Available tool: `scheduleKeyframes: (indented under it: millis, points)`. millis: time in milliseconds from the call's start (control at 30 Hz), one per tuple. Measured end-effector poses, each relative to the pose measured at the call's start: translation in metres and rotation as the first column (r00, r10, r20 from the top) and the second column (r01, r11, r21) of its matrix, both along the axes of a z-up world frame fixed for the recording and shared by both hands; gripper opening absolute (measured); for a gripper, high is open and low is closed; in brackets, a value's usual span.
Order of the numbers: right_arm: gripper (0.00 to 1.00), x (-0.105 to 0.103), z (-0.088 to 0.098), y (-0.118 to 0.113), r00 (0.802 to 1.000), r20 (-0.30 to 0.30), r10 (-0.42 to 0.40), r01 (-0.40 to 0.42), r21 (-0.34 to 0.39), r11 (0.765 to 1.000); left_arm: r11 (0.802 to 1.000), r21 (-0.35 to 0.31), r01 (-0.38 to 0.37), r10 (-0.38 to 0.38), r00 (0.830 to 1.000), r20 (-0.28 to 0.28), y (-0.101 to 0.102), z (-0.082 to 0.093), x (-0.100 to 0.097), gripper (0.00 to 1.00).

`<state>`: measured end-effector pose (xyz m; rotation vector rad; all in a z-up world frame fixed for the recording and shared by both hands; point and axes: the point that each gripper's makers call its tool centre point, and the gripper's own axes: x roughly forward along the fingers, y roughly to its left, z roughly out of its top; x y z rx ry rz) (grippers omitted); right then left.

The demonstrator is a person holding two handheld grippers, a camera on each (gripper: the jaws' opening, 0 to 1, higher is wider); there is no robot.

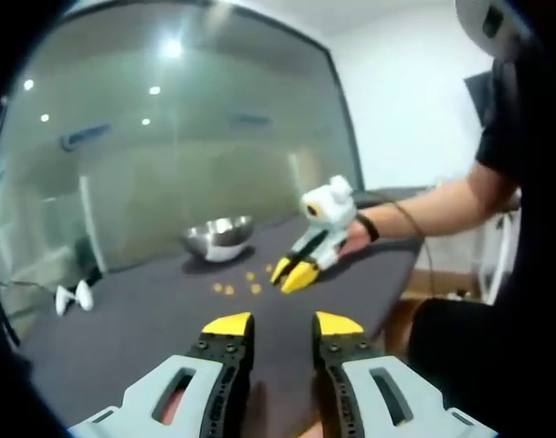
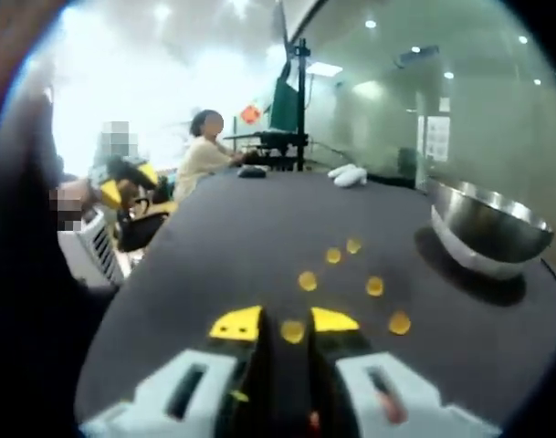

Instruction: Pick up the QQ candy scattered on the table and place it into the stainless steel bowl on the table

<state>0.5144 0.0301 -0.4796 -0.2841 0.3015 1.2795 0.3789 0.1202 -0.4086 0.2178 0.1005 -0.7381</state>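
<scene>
Yellow, round QQ candies (image 2: 374,286) lie scattered on the dark grey table (image 2: 214,237), and one yellow candy piece (image 2: 292,331) sits right between the yellow tips of the right gripper (image 2: 285,322). The jaws of this gripper stand close on either side of that piece, nearly touching it; whether they already pinch it cannot be told from the right gripper view. Other candies lie a little farther off: one to the right of the jaws, and several more in a loose arc toward the far side of the table. To the right of them, well apart from the gripper, rests the shiny stainless steel bowl (image 2: 486,230), tipped slightly on its rounded base.

In the left gripper view, the left gripper (image 1: 284,323) hangs above the near part of the table with its yellow-tipped jaws parted and nothing between them. Farther on, the right gripper (image 1: 294,274) is lowered to the table top beside the small yellow candies (image 1: 228,289), held by a person's hand (image 1: 355,235), with the bowl (image 1: 217,237) beyond and to the left.
</scene>
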Motion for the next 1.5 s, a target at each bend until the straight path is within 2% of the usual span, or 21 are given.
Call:
scheduleKeyframes:
  millis: [167,300,367,467,567,633,933,1033,1133,1200,1300,1333,1367,1400,1433,1500]
  points:
    - [0.19,0.001,0.000,-0.001,1.000,0.001,0.002,-0.002,0.008,1.000,1.000,0.002,0.008,-0.008,1.000,-0.001,-0.001,0.000,0.001,0.27]
    - [0.09,0.004,0.000,-0.002,1.000,0.017,-0.002,0.002,0.010,1.000,1.000,0.015,0.010,-0.010,1.000,-0.001,-0.002,-0.002,0.001,0.27]
    - [0.09,0.003,0.000,-0.002,1.000,0.025,0.001,-0.002,0.008,1.000,1.000,0.017,0.011,-0.011,1.000,-0.003,-0.003,-0.003,0.001,0.27]
    - [0.09,0.003,0.000,-0.002,1.000,0.028,0.002,-0.002,0.010,1.000,1.000,-0.013,0.016,-0.016,1.000,-0.003,-0.004,0.002,0.001,0.27]
    - [0.08,0.002,0.001,-0.001,0.999,0.048,0.014,-0.014,0.013,1.000,1.000,-0.005,0.009,-0.009,1.000,-0.002,-0.004,0.001,0.002,0.27]
    - [0.08,0.003,0.001,-0.002,1.000,0.026,0.004,-0.004,0.025,1.000,1.000,0.004,0.003,-0.003,1.000,-0.001,-0.004,0.000,0.003,0.27]
    - [0.08,0.003,0.003,-0.002,0.999,0.029,-0.016,0.015,0.026,1.000,1.000,0.003,0.006,-0.006,1.000,-0.006,-0.004,-0.002,0.002,0.27]
    - [0.08,0.004,0.008,-0.005,0.998,0.046,-0.040,0.039,0.029,0.999,1.000,0.003,0.007,-0.007,1.000,-0.004,-0.005,-0.002,0.001,0.27]
    - [0.08,0.017,0.020,-0.017,0.987,0.079,-0.142,0.138,0.053,0.989,1.000,0.006,0.004,-0.003,1.000,-0.005,-0.003,-0.002,0.001,0.27]
    - [0.08,0.029,0.030,-0.030,0.964,0.095,-0.250,0.243,0.084,0.967,1.000,0.005,0.003,-0.003,1.000,-0.008,-0.003,-0.003,0.000,0.27]
    - [0.09,0.040,0.047,-0.047,0.914,0.052,-0.402,0.387,0.186,0.903,1.000,0.000,0.006,-0.006,1.000,-0.007,-0.004,-0.003,0.000,0.27]
    - [0.09,0.044,0.050,-0.054,0.888,0.049,-0.457,0.440,0.201,0.875,1.000,0.000,0.009,-0.009,1.000,-0.005,-0.006,-0.003,0.000,0.27]
    - [0.09,0.047,0.054,-0.059,0.868,0.108,-0.484,0.459,0.194,0.867,1.000,0.000,0.011,-0.011,1.000,-0.003,-0.007,-0.002,0.001,0.27]
    - [0.09,0.048,0.059,-0.063,0.841,0.172,-0.513,0.484,0.185,0.855,1.000,0.000,0.015,-0.015,1.000,0.000,-0.009,-0.001,0.001,0.27]
    - [0.09,0.050,0.062,-0.065,0.826,0.187,-0.531,0.500,0.189,0.845,1.000,0.000,0.019,-0.019,1.000,0.002,-0.010,0.000,0.001,0.27]
    - [0.09,0.055,0.068,-0.074,0.783,0.176,-0.596,0.563,0.204,0.800,1.000,-0.001,0.029,-0.029,1.000,0.006,-0.013,0.001,0.001,0.27]
